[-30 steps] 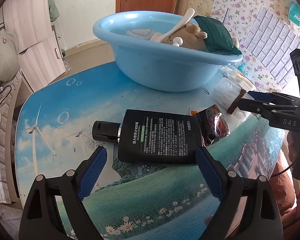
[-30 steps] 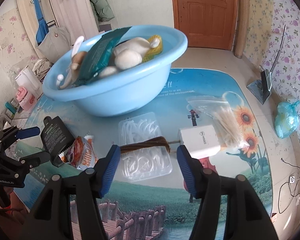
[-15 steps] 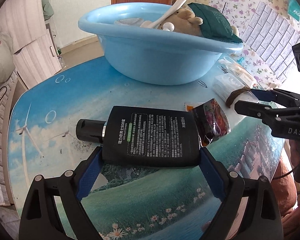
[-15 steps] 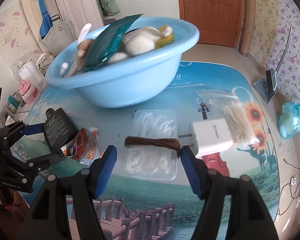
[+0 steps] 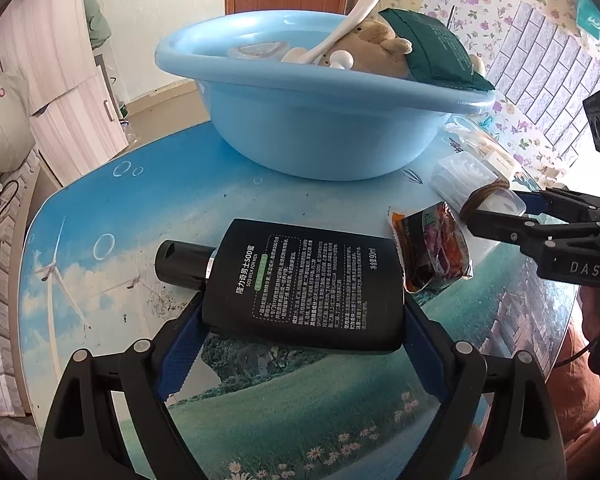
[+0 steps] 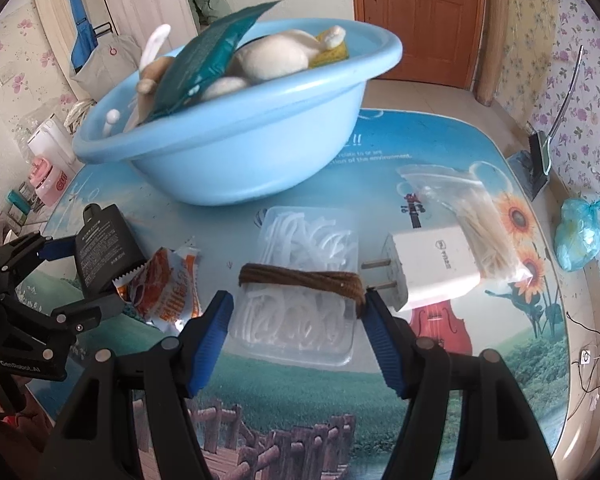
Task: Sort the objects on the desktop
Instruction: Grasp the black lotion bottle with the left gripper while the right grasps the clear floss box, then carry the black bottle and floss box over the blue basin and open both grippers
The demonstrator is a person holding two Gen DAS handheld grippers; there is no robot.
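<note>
The left gripper (image 5: 302, 320) held the black lotion bottle (image 5: 312, 280) across its width, one blue pad against each long edge, with the cap (image 5: 182, 260) pointing to the left. The bottle lay flat, label up; whether it rested on the table (image 5: 140, 200) or had just cleared it could not be determined. Gripping across the narrow dimension suited the flat body, which offered two parallel edges for the pads.

The right gripper (image 6: 298, 308) pinched a brown hair tie (image 6: 300, 278), stretched taut between the two fingertips, directly above the clear plastic box (image 6: 300, 320) of white floss picks. The band appeared lifted off the lid, but contact could not be ruled out.

The blue basin (image 5: 320, 128) stood at the far side of the table, already holding a plush toy (image 5: 376, 40), a white spoon (image 5: 340, 32) and a green packet (image 5: 436, 54). It was judged to be the collection point for both held items.

An orange snack sachet (image 6: 168, 284), a white plug adapter (image 6: 432, 264) and a bag of cotton swabs (image 6: 472, 216) lay on the table, not yet sorted.
</note>
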